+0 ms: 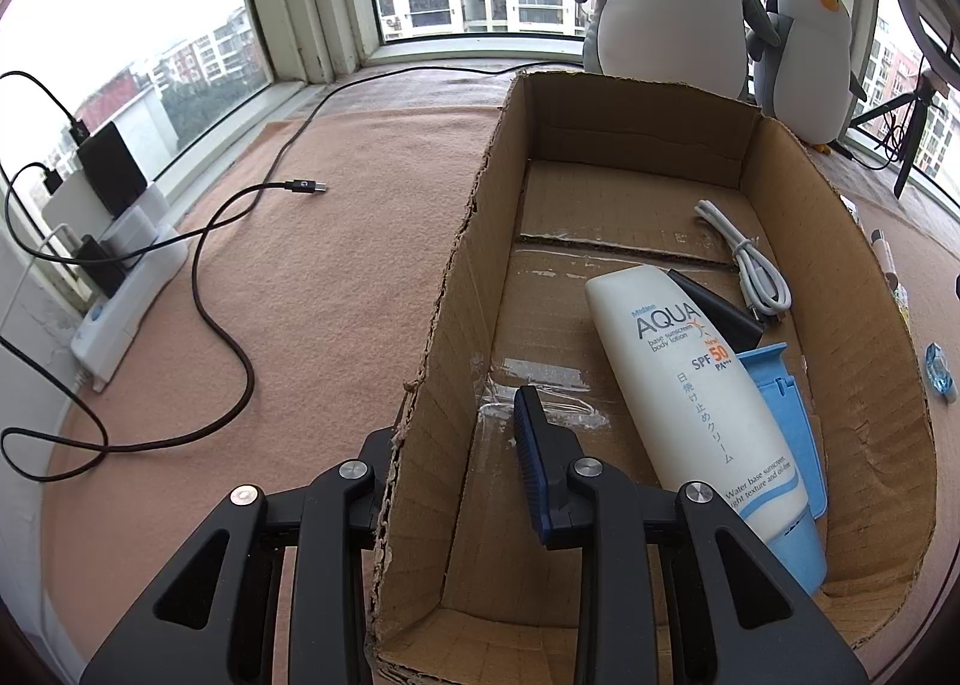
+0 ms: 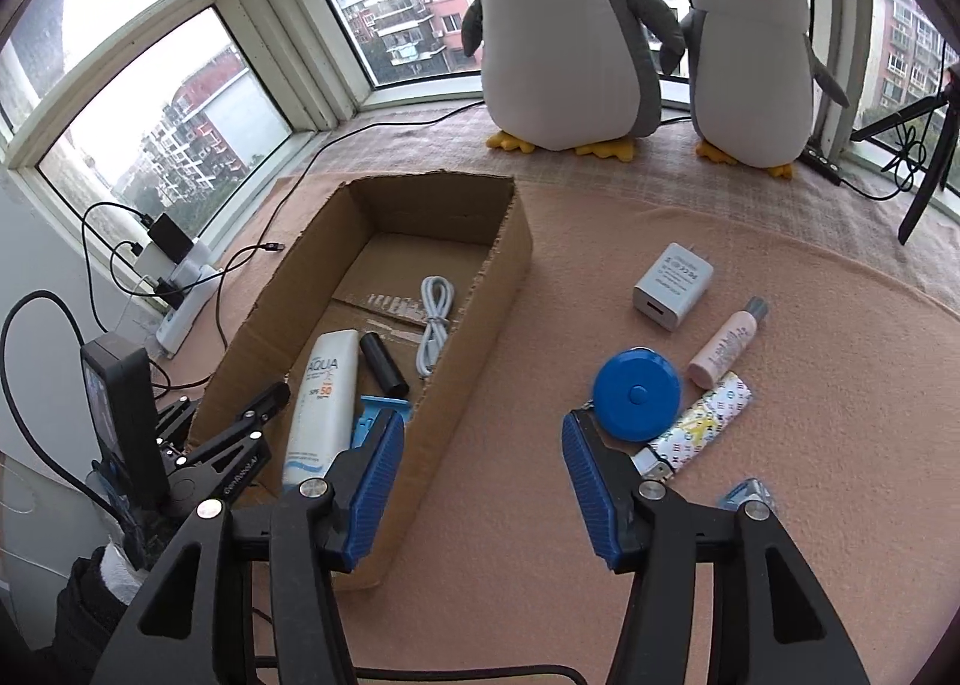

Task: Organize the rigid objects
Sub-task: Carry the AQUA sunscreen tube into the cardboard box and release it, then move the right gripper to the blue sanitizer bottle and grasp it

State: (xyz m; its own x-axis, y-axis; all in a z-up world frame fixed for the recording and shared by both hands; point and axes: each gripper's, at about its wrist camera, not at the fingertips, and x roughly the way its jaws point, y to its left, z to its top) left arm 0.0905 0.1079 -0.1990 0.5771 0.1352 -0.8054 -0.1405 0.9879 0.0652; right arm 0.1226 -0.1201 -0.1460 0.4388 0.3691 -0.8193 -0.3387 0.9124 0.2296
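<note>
An open cardboard box [image 1: 456, 289] [image 2: 480, 337] lies on the pink mat. Inside it are a white sunscreen tube [image 1: 690, 385] [image 2: 321, 403], a black cylinder [image 1: 714, 307], a coiled white cable [image 1: 744, 259] and a light-blue plastic piece [image 1: 786, 415]. My left gripper [image 1: 456, 427] [image 2: 270, 397] is shut on the box's left wall, one finger on each side. My right gripper [image 2: 483, 427] stands open over bare mat just right of the box, nothing between its pads. Right of it lie a blue round tape measure [image 2: 639, 391], a patterned lighter [image 2: 702, 421], a pink bottle [image 2: 726, 349] and a white charger [image 2: 672, 292].
Two plush penguins [image 2: 558, 24] [image 2: 750, 54] stand at the window behind the box. A power strip with plugs [image 1: 120, 277] and a loose black cable [image 1: 228, 289] lie at the left. A tripod leg [image 2: 924, 168] stands far right. A small clear-blue item [image 2: 747, 496] lies by my right finger.
</note>
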